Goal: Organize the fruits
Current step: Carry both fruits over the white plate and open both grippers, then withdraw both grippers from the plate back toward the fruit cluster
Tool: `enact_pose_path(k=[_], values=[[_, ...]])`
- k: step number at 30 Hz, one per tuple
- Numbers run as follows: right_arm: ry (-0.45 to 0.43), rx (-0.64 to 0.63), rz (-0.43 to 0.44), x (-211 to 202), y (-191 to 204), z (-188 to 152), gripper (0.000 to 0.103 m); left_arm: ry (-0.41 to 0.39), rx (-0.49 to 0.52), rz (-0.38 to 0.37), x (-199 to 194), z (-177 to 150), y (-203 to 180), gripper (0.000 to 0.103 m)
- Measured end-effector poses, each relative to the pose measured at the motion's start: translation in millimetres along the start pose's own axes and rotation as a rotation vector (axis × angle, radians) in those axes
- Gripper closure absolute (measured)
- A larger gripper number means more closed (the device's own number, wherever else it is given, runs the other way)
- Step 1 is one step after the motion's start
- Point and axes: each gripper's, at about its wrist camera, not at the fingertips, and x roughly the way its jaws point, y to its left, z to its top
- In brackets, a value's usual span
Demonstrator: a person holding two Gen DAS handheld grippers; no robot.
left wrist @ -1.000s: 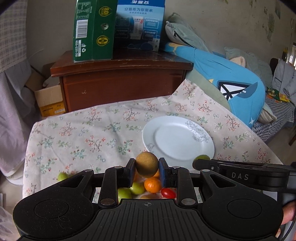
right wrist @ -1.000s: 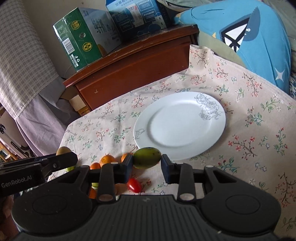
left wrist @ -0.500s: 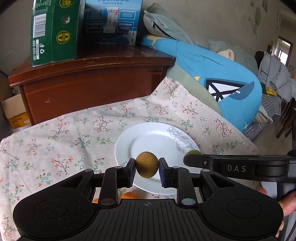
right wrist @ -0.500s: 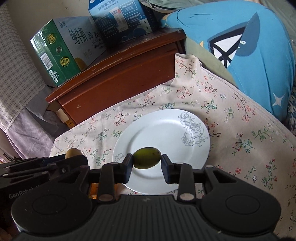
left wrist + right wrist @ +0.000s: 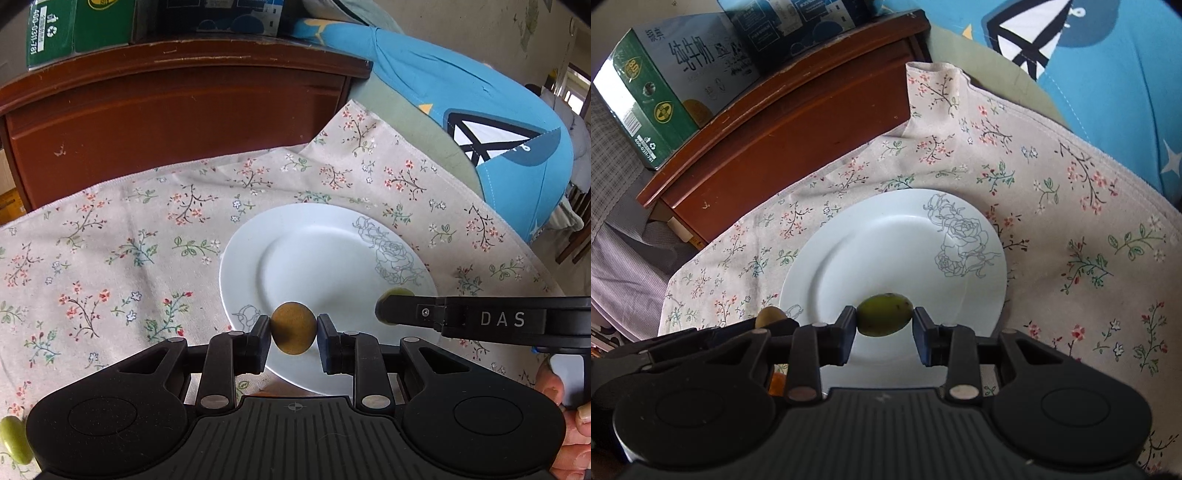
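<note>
My left gripper (image 5: 293, 334) is shut on a round brown fruit (image 5: 293, 328) and holds it above the near rim of a white plate (image 5: 325, 258). My right gripper (image 5: 884, 325) is shut on an oval green fruit (image 5: 884, 319) above the same plate (image 5: 905, 251). In the left wrist view the right gripper's finger crosses from the right with the green fruit (image 5: 397, 293) at its tip. In the right wrist view the brown fruit (image 5: 770, 315) peeks over the left gripper at lower left. The plate holds nothing.
A floral tablecloth (image 5: 110, 258) covers the table. A green fruit (image 5: 13, 439) lies at the lower left edge; an orange fruit (image 5: 777, 382) shows under the right gripper. A wooden cabinet (image 5: 177, 110) with boxes stands behind. A blue cushion (image 5: 480, 122) lies at the right.
Both grippers have moved forward and closer to the plate with their fruits still held. The pile of loose fruits has dropped out of sight beneath them.
</note>
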Motion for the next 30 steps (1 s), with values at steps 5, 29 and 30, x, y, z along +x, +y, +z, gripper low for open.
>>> enact_pose_path(k=[5,29,30], values=[[0.024,0.023,-0.001,8,-1,1,0.067,0.011,-0.004,-0.007,9,-1,-2,0.076],[-0.035,0.053,-0.188,29,-23,19,0.043,0.015,-0.051,0.193,11,-14,28,0.025],[-0.036,0.05,-0.189,29,-22,18,0.043,0.015,-0.057,0.193,10,-14,29,0.025]])
